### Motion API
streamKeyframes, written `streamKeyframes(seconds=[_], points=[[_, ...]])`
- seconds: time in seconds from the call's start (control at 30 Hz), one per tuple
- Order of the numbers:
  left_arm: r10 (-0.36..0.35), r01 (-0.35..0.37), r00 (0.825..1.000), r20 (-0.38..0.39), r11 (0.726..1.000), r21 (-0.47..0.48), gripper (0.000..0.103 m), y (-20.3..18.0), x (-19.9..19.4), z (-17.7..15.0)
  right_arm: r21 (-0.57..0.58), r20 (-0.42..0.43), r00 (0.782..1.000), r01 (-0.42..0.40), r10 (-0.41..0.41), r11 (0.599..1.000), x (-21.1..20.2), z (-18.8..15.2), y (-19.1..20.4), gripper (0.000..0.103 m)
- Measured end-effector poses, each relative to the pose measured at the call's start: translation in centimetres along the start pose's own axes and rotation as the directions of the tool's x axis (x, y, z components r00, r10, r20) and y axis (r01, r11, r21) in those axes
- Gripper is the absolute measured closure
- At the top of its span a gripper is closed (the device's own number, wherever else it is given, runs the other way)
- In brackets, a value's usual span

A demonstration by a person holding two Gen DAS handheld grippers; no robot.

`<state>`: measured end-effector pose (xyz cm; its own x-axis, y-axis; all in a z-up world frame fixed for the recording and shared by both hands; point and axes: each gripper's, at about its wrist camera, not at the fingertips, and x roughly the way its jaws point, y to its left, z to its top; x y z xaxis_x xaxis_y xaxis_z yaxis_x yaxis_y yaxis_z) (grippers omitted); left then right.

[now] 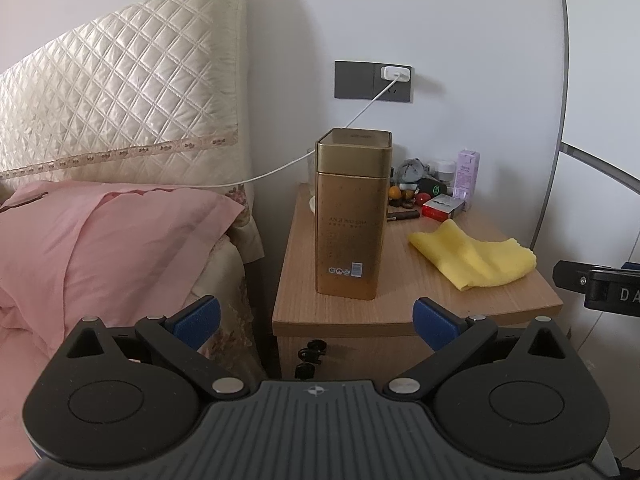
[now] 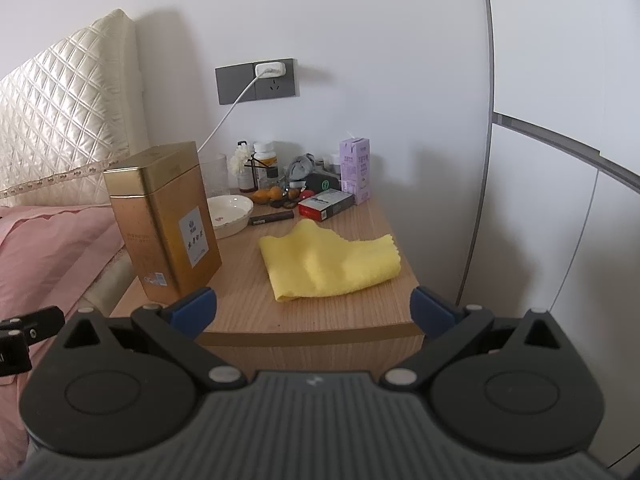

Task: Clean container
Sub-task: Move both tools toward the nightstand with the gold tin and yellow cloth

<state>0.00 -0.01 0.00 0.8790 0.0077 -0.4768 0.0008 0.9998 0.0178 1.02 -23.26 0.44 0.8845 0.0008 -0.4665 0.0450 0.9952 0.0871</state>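
Right wrist: gold tin (image 2: 164,220) lidded, white dish (image 2: 232,210) behind it looks empty

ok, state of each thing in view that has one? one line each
gold tin: upright, lid on, untouched
yellow cloth: folded, flat on the nightstand, apart from the tin
left gripper: jaws open, empty
right gripper: jaws open, empty
charger: plugged into the wall socket
white dish: upright behind the tin
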Motion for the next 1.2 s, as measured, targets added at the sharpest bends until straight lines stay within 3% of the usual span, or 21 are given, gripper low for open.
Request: streamKeyframes(seconds=[0.33,0.57,0.73,1.2], points=[[0.004,-0.004,1.000,0.017,1.000,0.012,0.000,-0.5,-0.4,-0.3,0.031,0.026,1.000,-0.009,0.008,0.999,0.2,-0.1,-0.5,0.000],[0.018,-0.018,1.000,0.021,1.000,0.016,0.000,-0.8,-0.7,-0.4,0.038,-0.017,1.000,-0.018,0.019,0.999,1.2,-0.5,-0.5,0.000],[0.011,-0.011,1.000,0.020,1.000,0.014,0.000,-1.1,-0.3,-0.3,0.117,-0.040,0.998,-0.047,0.052,0.992,2.1,-0.2,-1.3,0.000],[0.003,-0.003,0.999,0.032,1.000,-0.011,0.000,-0.5,-0.4,-0.2,0.085,-0.055,0.998,-0.018,0.023,0.996,2.7,0.0,-0.9,0.000]])
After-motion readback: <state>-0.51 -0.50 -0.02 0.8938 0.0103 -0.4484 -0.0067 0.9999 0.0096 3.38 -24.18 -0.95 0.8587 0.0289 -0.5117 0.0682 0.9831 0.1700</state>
